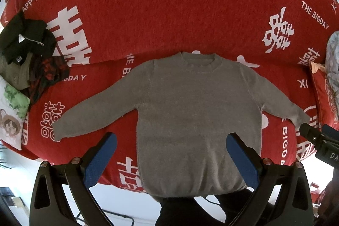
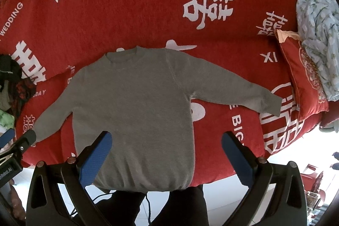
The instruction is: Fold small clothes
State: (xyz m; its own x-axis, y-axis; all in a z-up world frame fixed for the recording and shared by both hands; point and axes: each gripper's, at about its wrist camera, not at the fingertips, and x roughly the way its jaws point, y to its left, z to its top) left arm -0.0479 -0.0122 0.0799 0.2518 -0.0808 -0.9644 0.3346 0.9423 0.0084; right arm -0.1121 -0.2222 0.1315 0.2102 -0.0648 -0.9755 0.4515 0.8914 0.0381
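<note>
Red bedding (image 1: pixel 169 20) printed with white characters covers the bed, and a grey sweater (image 1: pixel 197 111) lies flat on it, sleeves out (hem at the near edge). Left gripper (image 1: pixel 171 154) and right gripper (image 2: pixel 167 151) hover above it, jaws spread, seemingly touching nothing. Dark clothes (image 1: pixel 27 46) sit piled far left.

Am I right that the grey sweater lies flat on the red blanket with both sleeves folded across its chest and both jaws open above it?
Not quite. The grey sweater lies flat on the red blanket, but both sleeves are spread out to the sides, not folded in; the left wrist view shows this. Both jaws do stand open.
</note>
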